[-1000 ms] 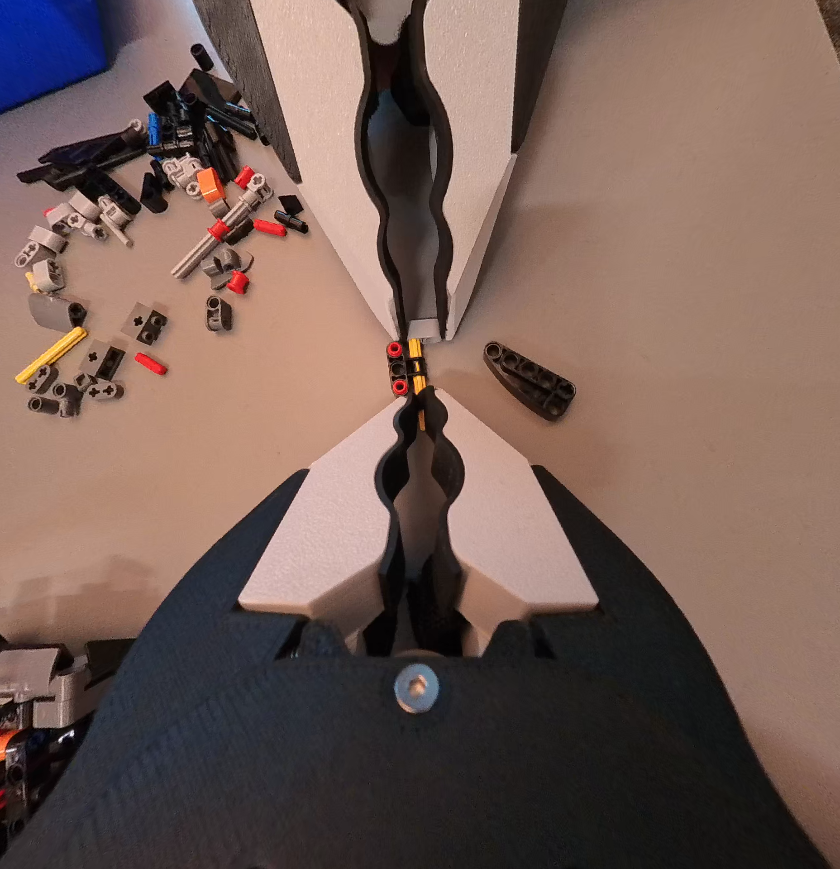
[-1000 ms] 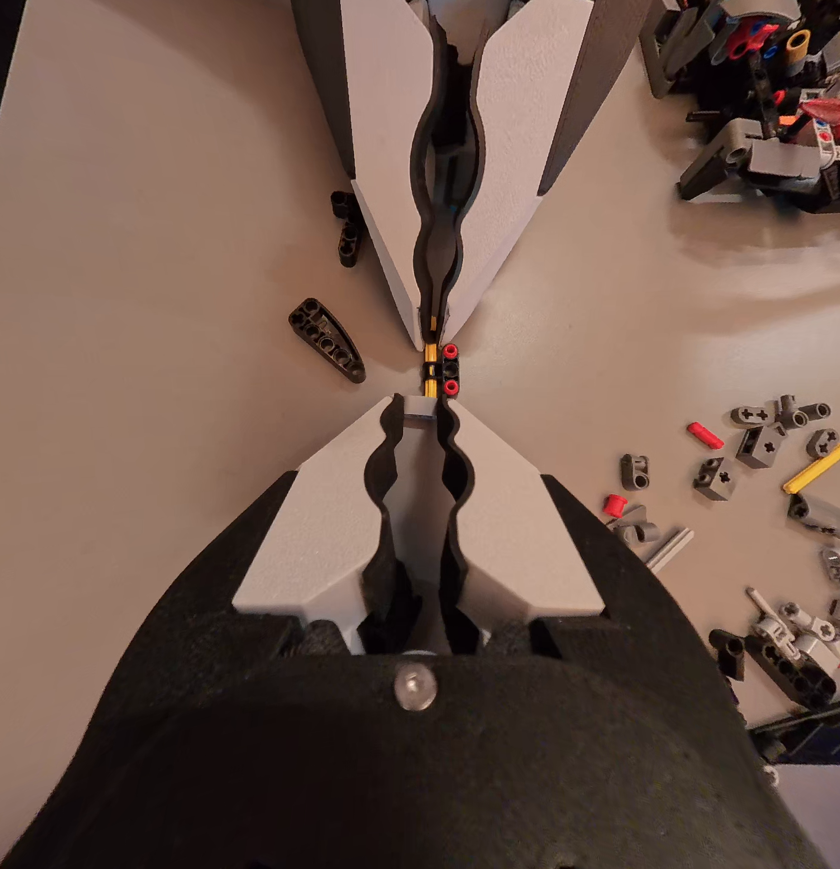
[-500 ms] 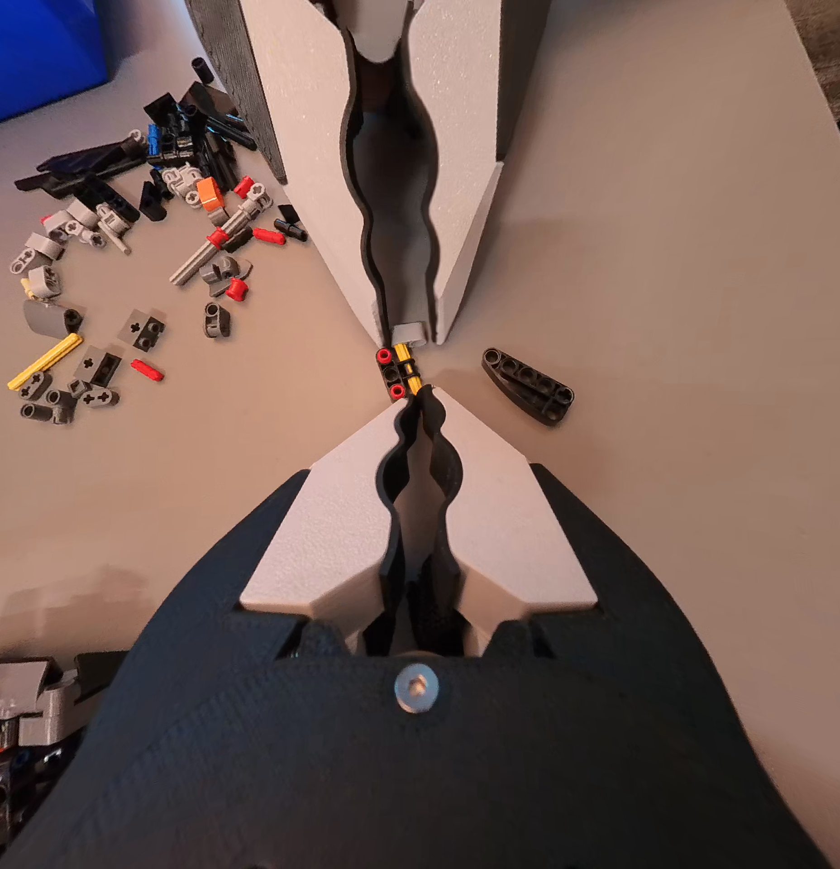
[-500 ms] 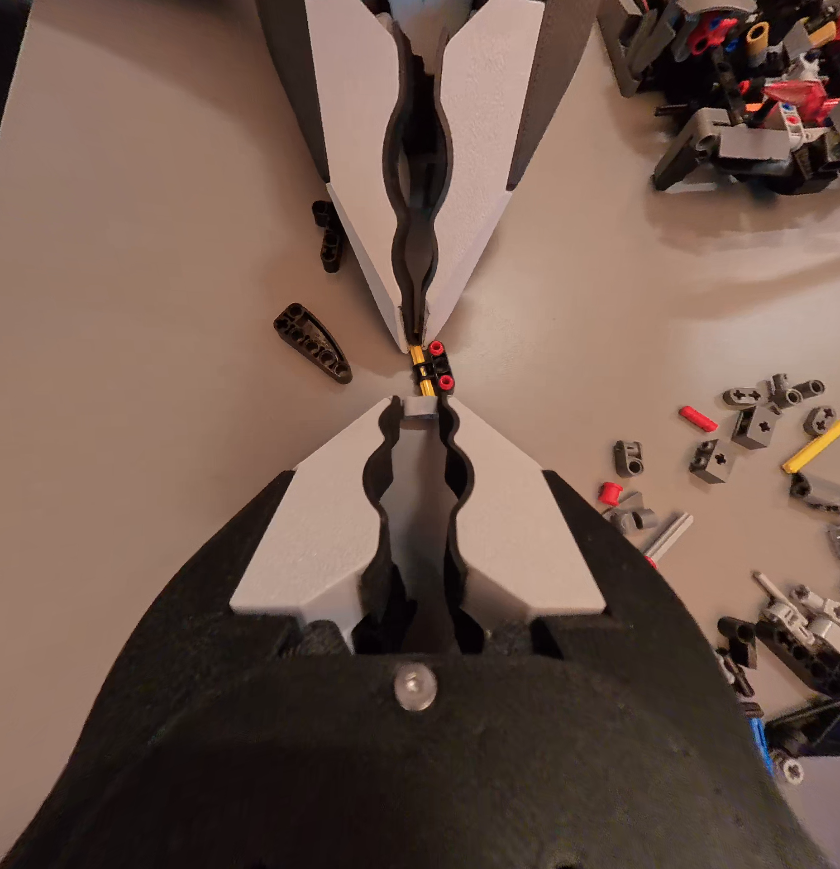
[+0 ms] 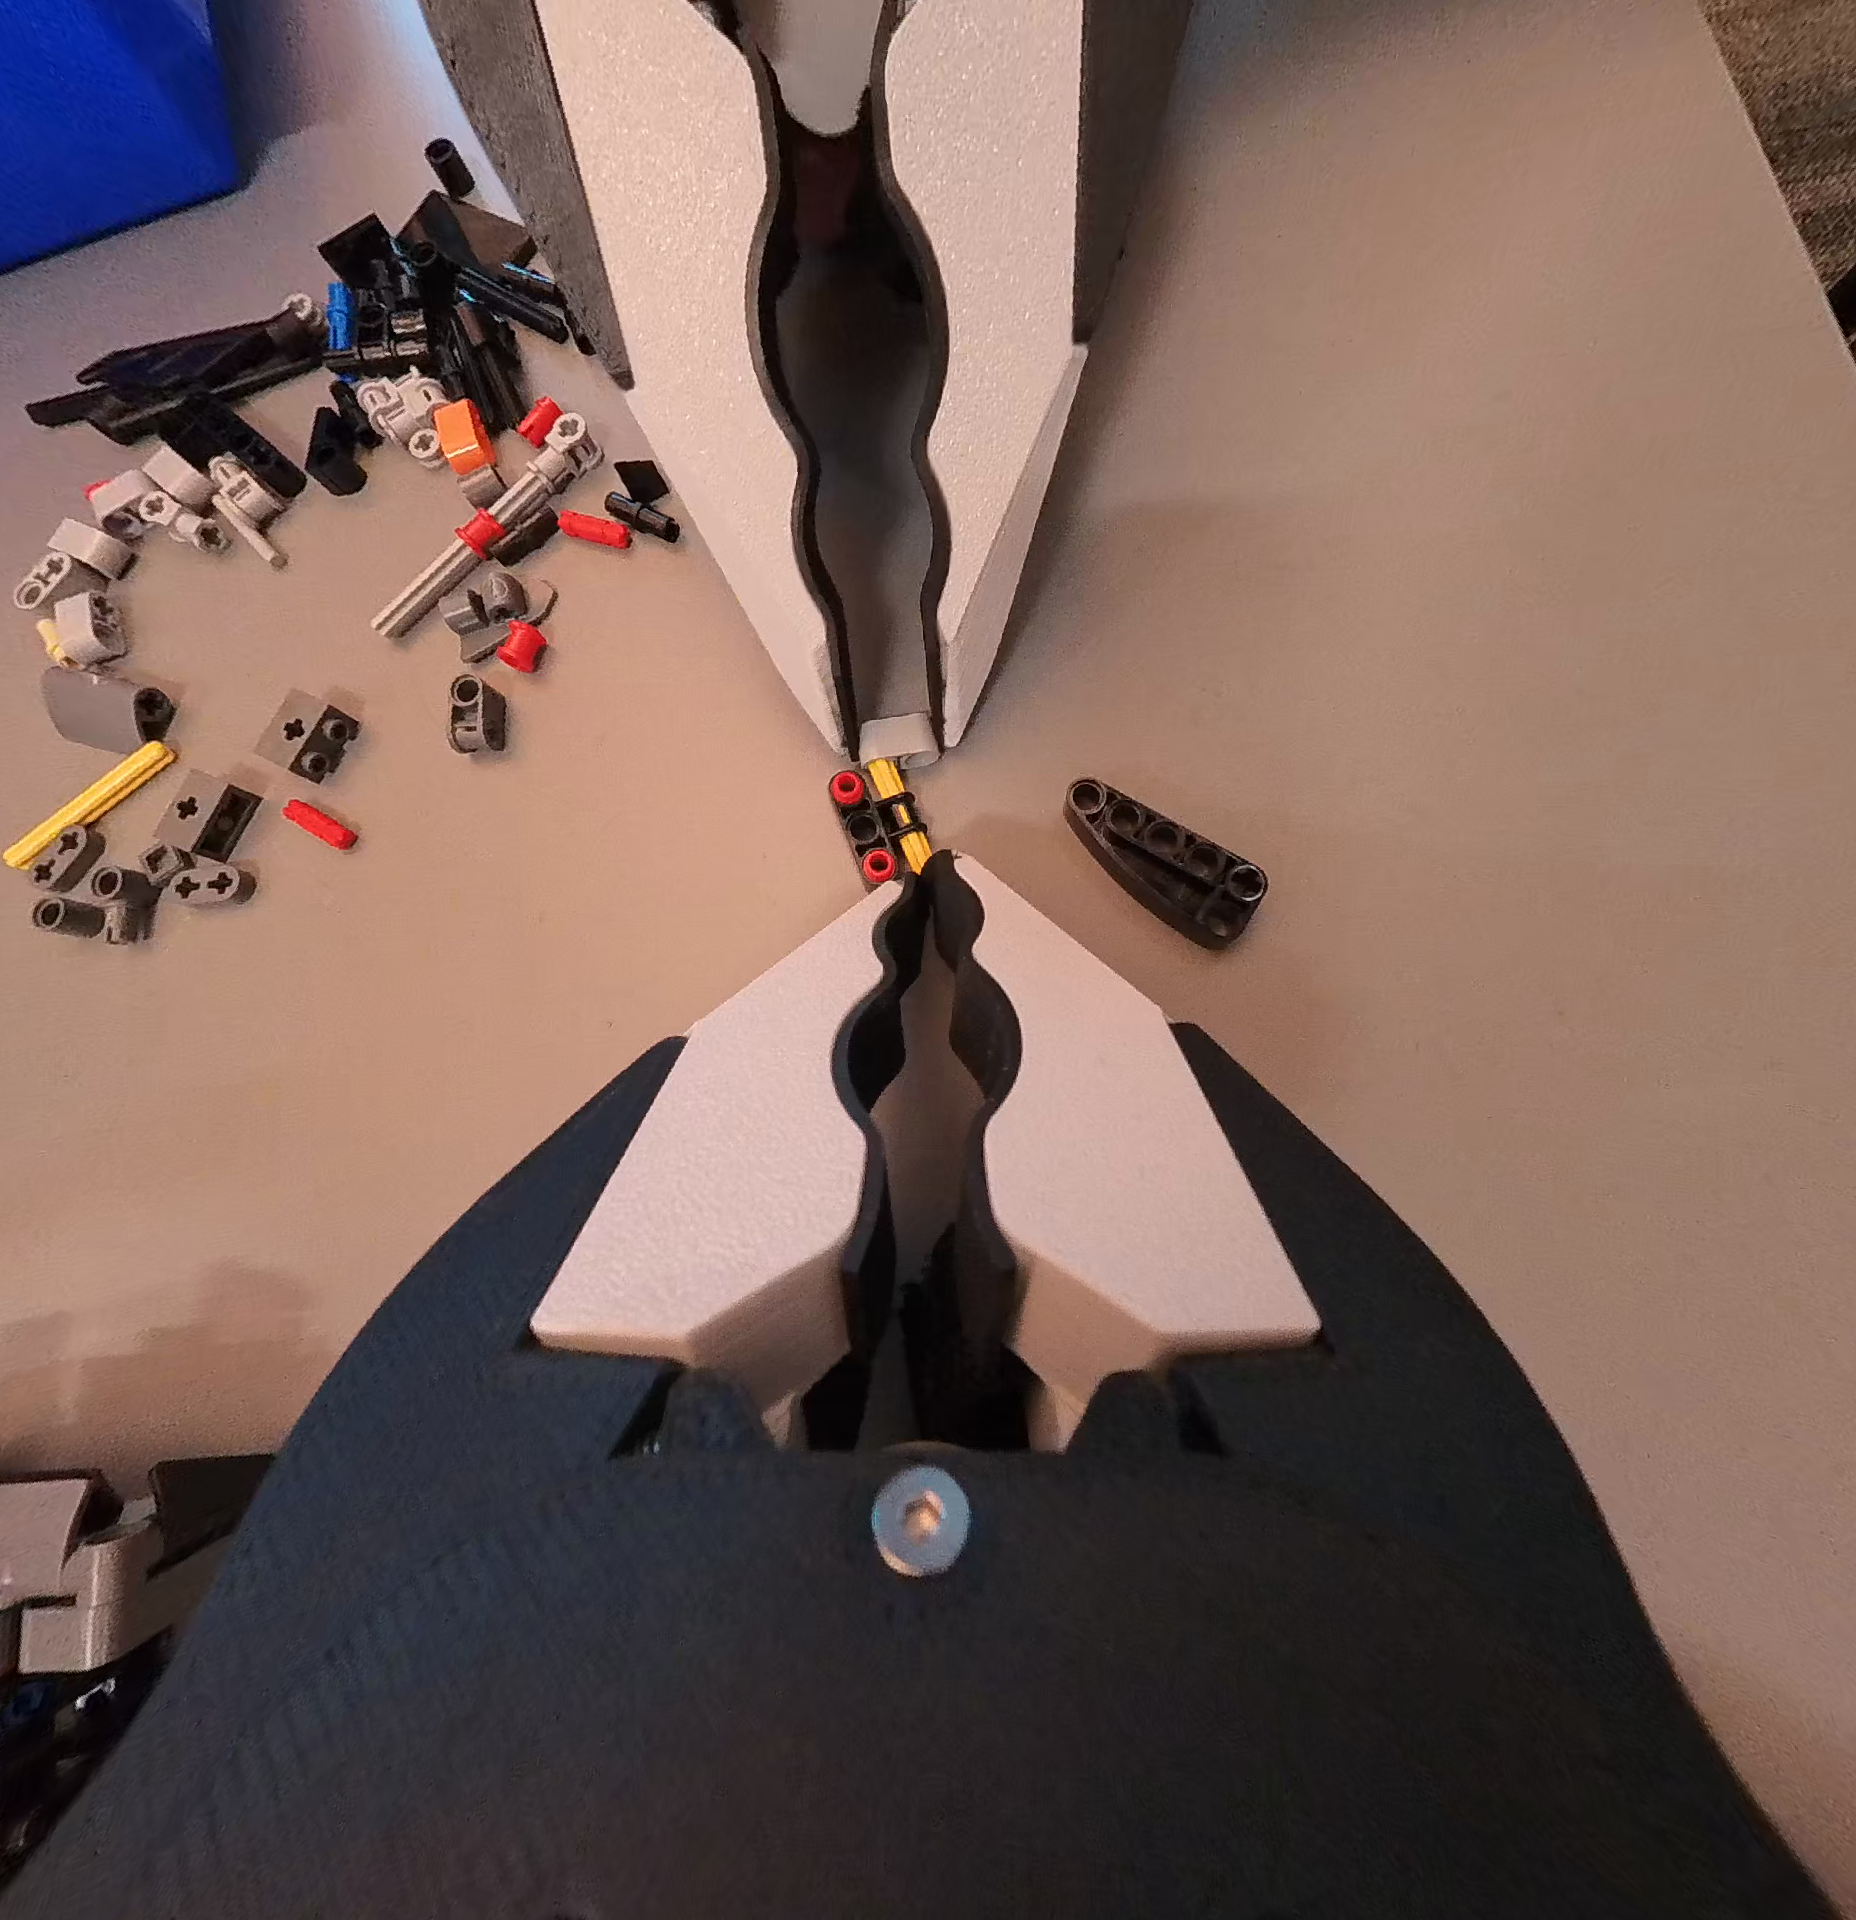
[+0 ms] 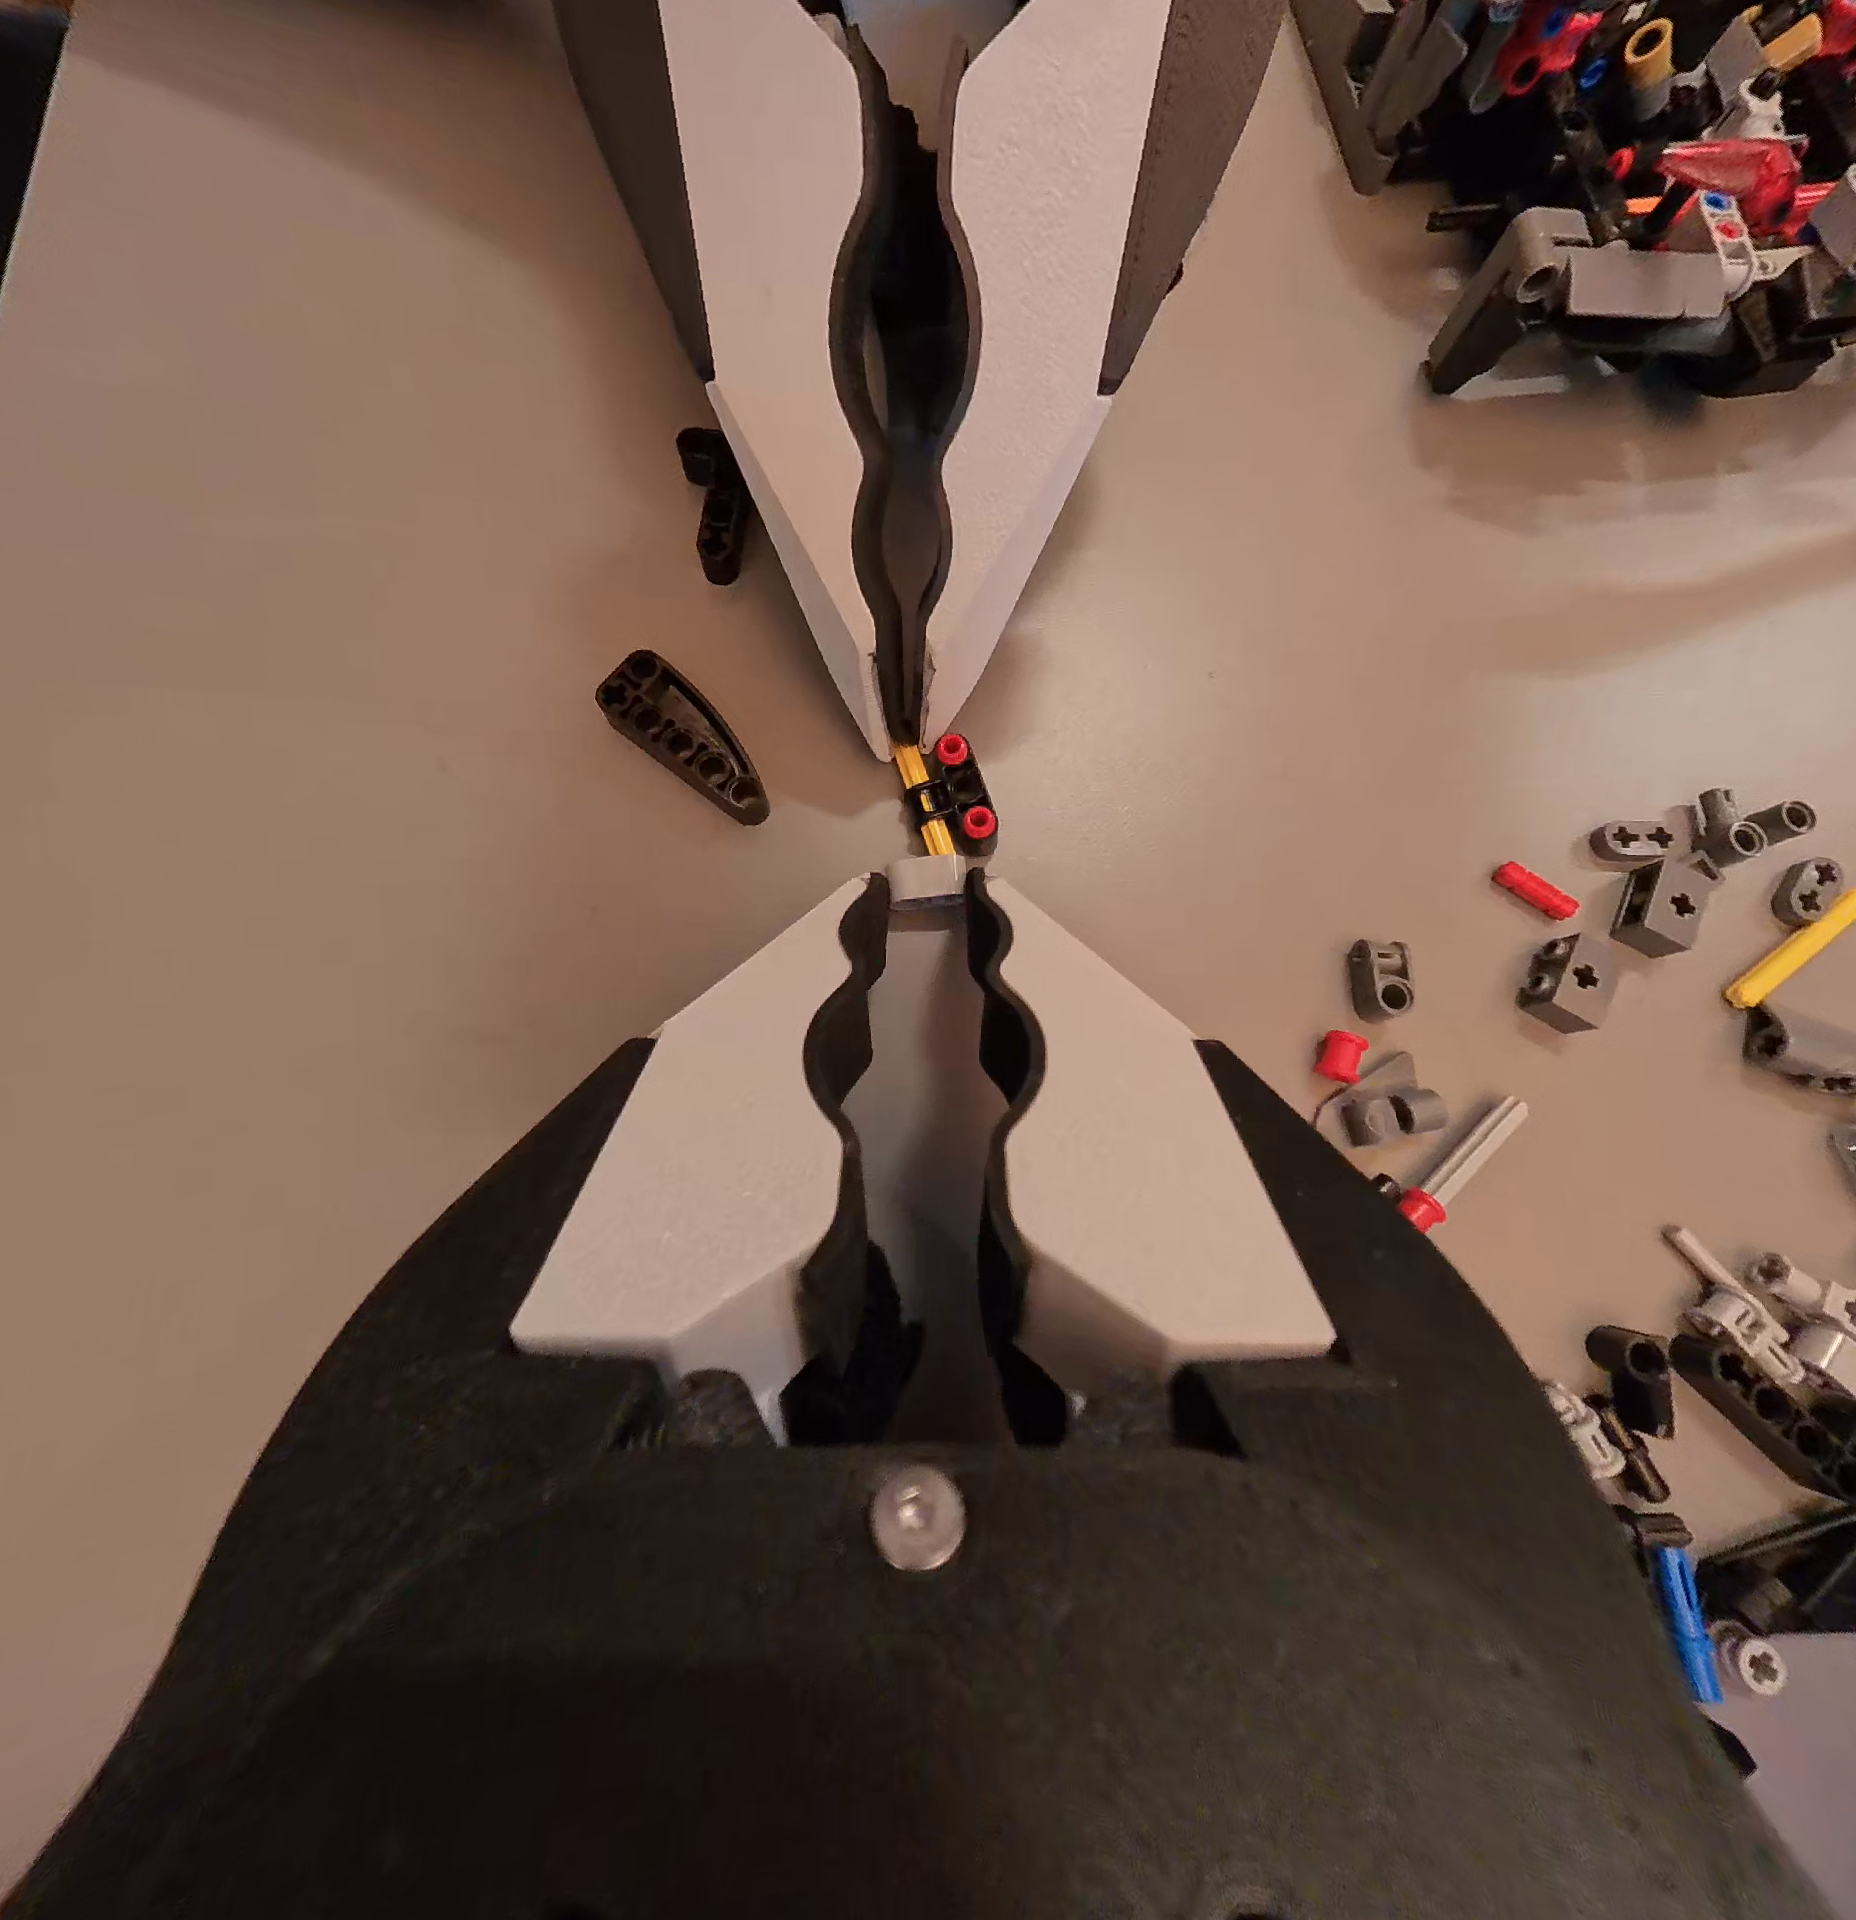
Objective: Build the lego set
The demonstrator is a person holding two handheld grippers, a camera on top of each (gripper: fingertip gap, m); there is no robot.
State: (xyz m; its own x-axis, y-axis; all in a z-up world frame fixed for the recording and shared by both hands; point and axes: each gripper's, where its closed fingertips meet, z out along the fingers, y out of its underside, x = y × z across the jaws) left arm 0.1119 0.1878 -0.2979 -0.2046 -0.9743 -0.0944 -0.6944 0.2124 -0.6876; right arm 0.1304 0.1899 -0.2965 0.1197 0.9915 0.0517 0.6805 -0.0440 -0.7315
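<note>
Left gripper (image 5: 922, 879) fingers pressed together, pinching one end of the yellow axle (image 5: 900, 818). Right gripper (image 6: 926, 881) nearly closed on a small grey piece (image 6: 928, 876) that meets the axle's other end; seated or only touching, can't tell. Black connector (image 5: 868, 827) with two red pins rides on the axle between the two tips, held above the table (image 5: 1423, 623). Black curved beam (image 5: 1165, 875) lies just beside, unused.

Progress, my guess: mid-build. Partly built model (image 6: 1672, 187) already bulky, but loose parts pile (image 5: 280, 582) is big, so lots left; this sub-assembly not yet joined to it.

Right wrist view shows the model properly plus a black bent piece (image 6: 714, 505) beside the left gripper; left wrist view only catches the model's corner, but shows a blue bin (image 5: 82, 125) by the pile
</note>
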